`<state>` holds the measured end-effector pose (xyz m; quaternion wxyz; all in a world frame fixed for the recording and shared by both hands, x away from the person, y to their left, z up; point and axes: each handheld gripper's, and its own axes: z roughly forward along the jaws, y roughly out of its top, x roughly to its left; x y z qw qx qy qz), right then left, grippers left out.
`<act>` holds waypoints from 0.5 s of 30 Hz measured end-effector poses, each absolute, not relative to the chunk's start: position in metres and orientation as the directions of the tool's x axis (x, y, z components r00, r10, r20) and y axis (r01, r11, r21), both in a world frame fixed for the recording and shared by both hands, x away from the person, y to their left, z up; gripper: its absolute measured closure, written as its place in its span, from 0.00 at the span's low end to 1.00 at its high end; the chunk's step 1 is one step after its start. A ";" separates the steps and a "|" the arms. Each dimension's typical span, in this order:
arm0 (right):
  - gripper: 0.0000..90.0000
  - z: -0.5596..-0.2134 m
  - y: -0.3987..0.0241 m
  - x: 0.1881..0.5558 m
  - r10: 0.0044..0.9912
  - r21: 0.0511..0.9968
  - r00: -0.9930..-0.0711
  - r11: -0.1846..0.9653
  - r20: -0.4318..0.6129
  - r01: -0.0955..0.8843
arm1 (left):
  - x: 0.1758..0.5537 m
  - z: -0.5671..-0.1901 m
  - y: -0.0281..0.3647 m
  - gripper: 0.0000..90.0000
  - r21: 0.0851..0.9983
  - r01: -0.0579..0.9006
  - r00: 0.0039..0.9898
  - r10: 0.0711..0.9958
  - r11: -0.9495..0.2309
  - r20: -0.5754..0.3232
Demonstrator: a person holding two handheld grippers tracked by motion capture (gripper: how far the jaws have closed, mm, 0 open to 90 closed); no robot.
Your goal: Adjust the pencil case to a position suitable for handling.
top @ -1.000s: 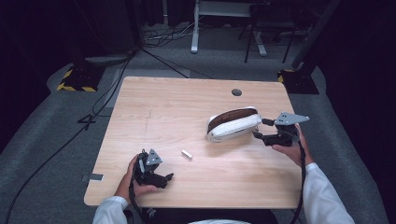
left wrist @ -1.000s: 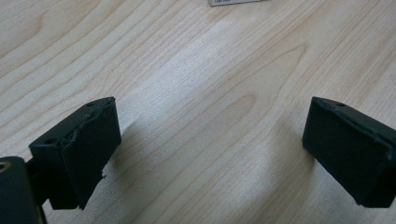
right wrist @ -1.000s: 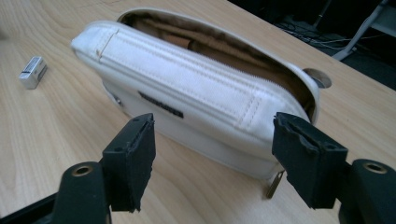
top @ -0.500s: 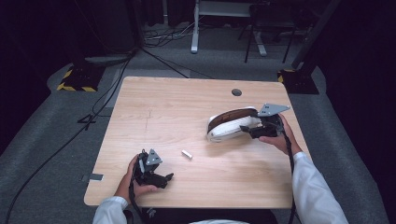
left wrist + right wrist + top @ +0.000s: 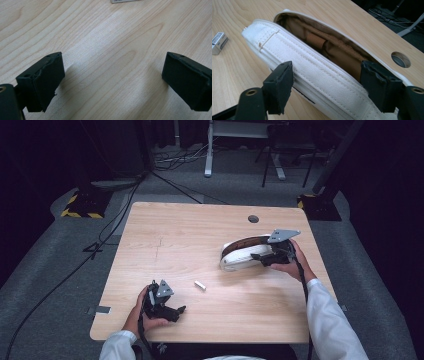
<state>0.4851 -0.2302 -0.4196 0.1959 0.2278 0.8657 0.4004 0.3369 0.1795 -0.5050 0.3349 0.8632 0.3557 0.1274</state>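
The right gripper view shows the right gripper (image 5: 325,87) with jaws apart astride the near wall of the open cream pouch (image 5: 312,65) on the table (image 5: 200,235), while the left gripper (image 5: 112,82) hovers spread over bare wood.

Small white block (image 5: 219,42) bears print — too blurred to read.
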 end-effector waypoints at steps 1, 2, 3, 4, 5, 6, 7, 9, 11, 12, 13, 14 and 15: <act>0.31 -0.420 -0.229 0.485 0.550 0.781 -0.820 0.578 -0.158 0.237 | 0.337 -0.505 0.179 0.05 0.669 0.529 0.714 0.700 -0.523 -0.018; 0.31 -0.420 -0.229 0.484 0.543 0.779 -0.825 0.582 -0.158 0.234 | 0.337 -0.505 0.179 0.05 0.669 0.529 0.714 0.699 -0.523 -0.018; 0.32 -0.420 -0.228 0.483 0.536 0.777 -0.829 0.586 -0.159 0.230 | 0.337 -0.505 0.179 0.05 0.669 0.529 0.715 0.699 -0.523 -0.018; 0.33 -0.419 -0.227 0.483 0.532 0.777 -0.831 0.588 -0.163 0.225 | 0.337 -0.505 0.179 0.05 0.669 0.529 0.714 0.699 -0.523 -0.018; 0.33 -0.419 -0.226 0.482 0.525 0.777 -0.835 0.590 -0.163 0.219 | 0.337 -0.505 0.179 0.05 0.669 0.529 0.714 0.699 -0.523 -0.018; 0.33 -0.419 -0.225 0.482 0.524 0.778 -0.836 0.590 -0.163 0.218 | 0.337 -0.505 0.179 0.05 0.669 0.529 0.714 0.700 -0.521 -0.019; 0.33 -0.419 -0.223 0.481 0.518 0.774 -0.840 0.595 -0.162 0.218 | 0.337 -0.505 0.179 0.05 0.669 0.529 0.714 0.699 -0.523 -0.018; 0.34 -0.420 -0.220 0.481 0.514 0.772 -0.842 0.597 -0.161 0.217 | 0.337 -0.505 0.179 0.05 0.670 0.528 0.714 0.700 -0.522 -0.018; 0.36 -0.421 -0.217 0.481 0.502 0.775 -0.852 0.594 -0.148 0.216 | 0.337 -0.505 0.179 0.05 0.670 0.528 0.714 0.700 -0.522 -0.018; 0.38 -0.421 -0.216 0.481 0.496 0.776 -0.856 0.594 -0.144 0.213 | 0.337 -0.505 0.179 0.05 0.669 0.529 0.714 0.699 -0.523 -0.019; 0.39 -0.421 -0.214 0.481 0.490 0.777 -0.860 0.594 -0.143 0.209 | 0.337 -0.505 0.179 0.05 0.669 0.529 0.714 0.700 -0.522 -0.019; 0.41 -0.421 -0.212 0.480 0.479 0.774 -0.867 0.597 -0.136 0.209 | 0.337 -0.505 0.179 0.05 0.669 0.529 0.715 0.699 -0.523 -0.018; 0.42 -0.421 -0.210 0.480 0.471 0.772 -0.872 0.601 -0.134 0.206 | 0.337 -0.505 0.179 0.05 0.669 0.529 0.715 0.699 -0.523 -0.018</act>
